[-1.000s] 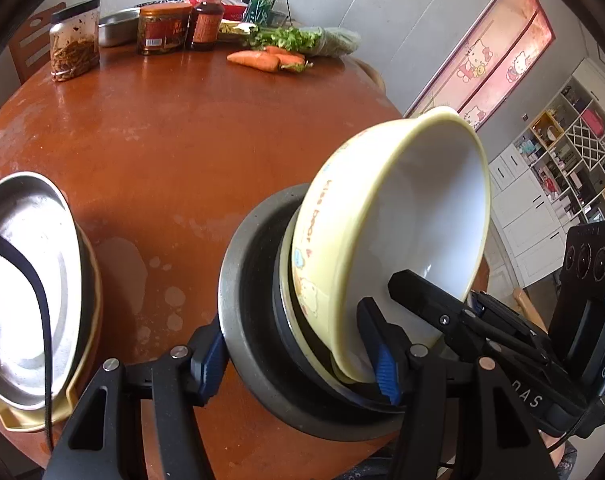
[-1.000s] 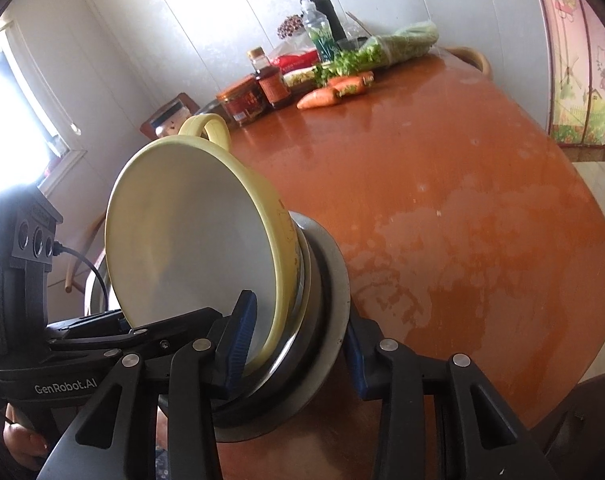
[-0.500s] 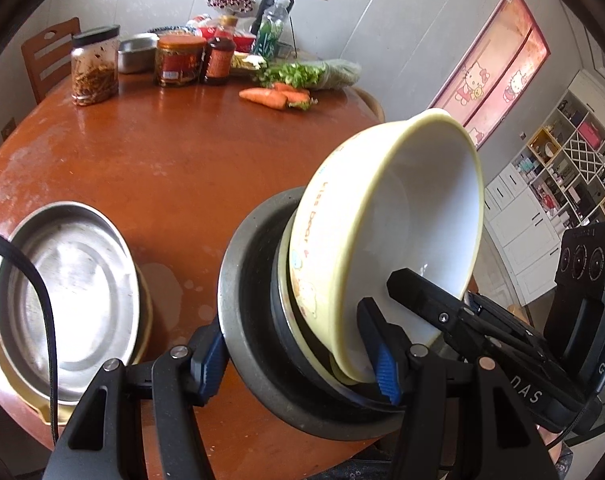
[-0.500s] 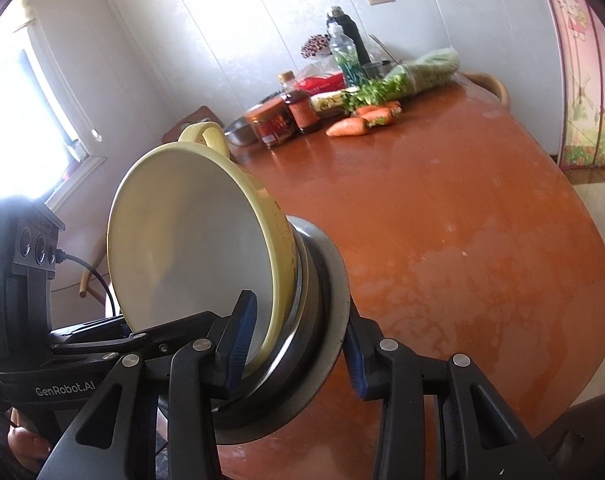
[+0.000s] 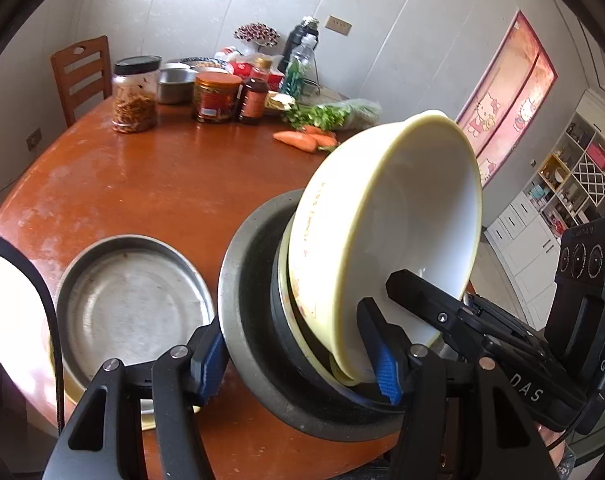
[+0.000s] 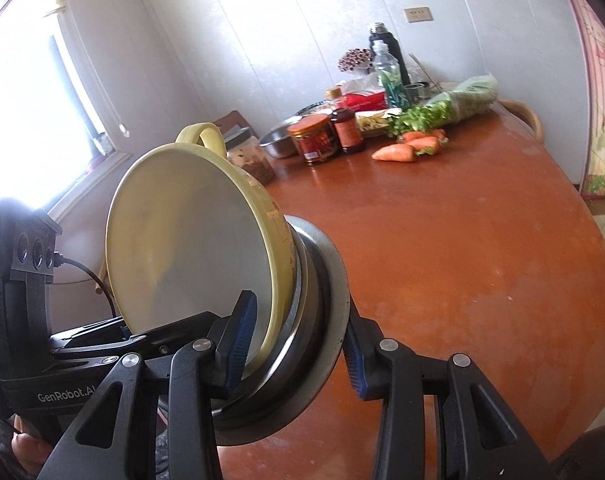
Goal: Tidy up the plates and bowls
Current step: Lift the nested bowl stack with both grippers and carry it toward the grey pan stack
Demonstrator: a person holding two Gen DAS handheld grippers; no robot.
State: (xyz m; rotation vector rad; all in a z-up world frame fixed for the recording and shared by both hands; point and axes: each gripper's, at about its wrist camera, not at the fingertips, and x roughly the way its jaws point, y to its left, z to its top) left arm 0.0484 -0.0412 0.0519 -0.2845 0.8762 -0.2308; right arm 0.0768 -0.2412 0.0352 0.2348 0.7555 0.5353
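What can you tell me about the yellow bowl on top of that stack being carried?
The yellow bowl is pale yellow outside with printed lettering, white and empty inside, with a loop handle at its rim. It looks like plastic or enamel. It nests, tilted steeply, in a stack of metal dishes, clamped by the left hand-held gripper and right hand-held gripper.

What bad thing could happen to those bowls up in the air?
1. The stack is tipped almost on edge, so the yellow bowl might slide out and fall.
2. Each hand-held gripper, left and right, clamps only the stack's lower rim; a slip could drop everything onto the table.
3. Lowered carelessly, it may bang the metal pan.
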